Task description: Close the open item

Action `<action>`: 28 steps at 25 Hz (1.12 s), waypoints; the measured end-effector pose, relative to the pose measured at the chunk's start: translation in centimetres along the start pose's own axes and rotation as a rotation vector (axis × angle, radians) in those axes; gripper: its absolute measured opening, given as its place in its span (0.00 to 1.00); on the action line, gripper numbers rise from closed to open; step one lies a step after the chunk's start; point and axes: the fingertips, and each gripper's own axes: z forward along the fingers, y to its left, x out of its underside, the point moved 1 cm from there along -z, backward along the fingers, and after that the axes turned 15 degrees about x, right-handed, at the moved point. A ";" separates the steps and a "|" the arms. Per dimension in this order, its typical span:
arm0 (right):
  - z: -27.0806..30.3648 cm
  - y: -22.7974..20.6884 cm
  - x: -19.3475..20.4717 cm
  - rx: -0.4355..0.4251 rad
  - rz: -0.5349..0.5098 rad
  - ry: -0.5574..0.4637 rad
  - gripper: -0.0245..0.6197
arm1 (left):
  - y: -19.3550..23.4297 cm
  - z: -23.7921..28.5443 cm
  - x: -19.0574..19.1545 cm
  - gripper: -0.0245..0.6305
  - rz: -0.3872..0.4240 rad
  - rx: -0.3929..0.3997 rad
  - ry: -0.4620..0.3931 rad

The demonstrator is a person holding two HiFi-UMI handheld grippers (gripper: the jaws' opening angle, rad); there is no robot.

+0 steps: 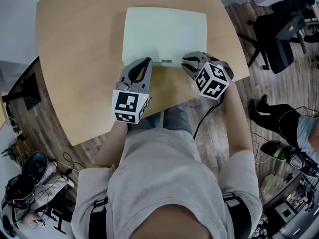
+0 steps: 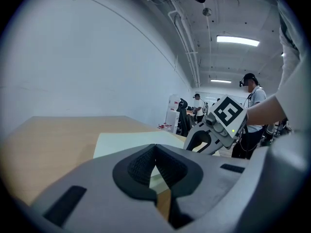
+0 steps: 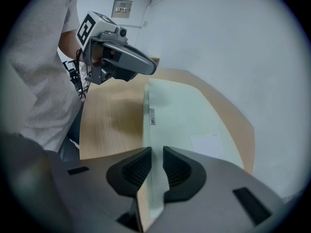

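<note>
A pale green flat case (image 1: 164, 34) lies on the wooden table (image 1: 79, 59) with its lid down flat; a small grey tab (image 1: 166, 61) sits at the middle of its front edge. My right gripper (image 1: 188, 63) is at the case's front right corner. In the right gripper view its jaws (image 3: 154, 165) pinch the thin front edge of the case (image 3: 184, 115). My left gripper (image 1: 144, 63) rests just off the front left corner, shut with nothing in it (image 2: 155, 147). The case (image 2: 126, 140) lies just beyond its tips.
The table's curved front edge (image 1: 164, 108) is close behind both grippers. A black office chair (image 1: 279, 39) stands on the floor to the right, with cables and gear (image 1: 284, 148) scattered below it. People stand far across the room (image 2: 250, 96).
</note>
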 end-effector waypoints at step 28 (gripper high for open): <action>1.1 -0.4 -0.5 0.016 0.118 0.138 0.05 | 1.8 -0.5 -0.1 0.06 -0.010 -0.025 0.000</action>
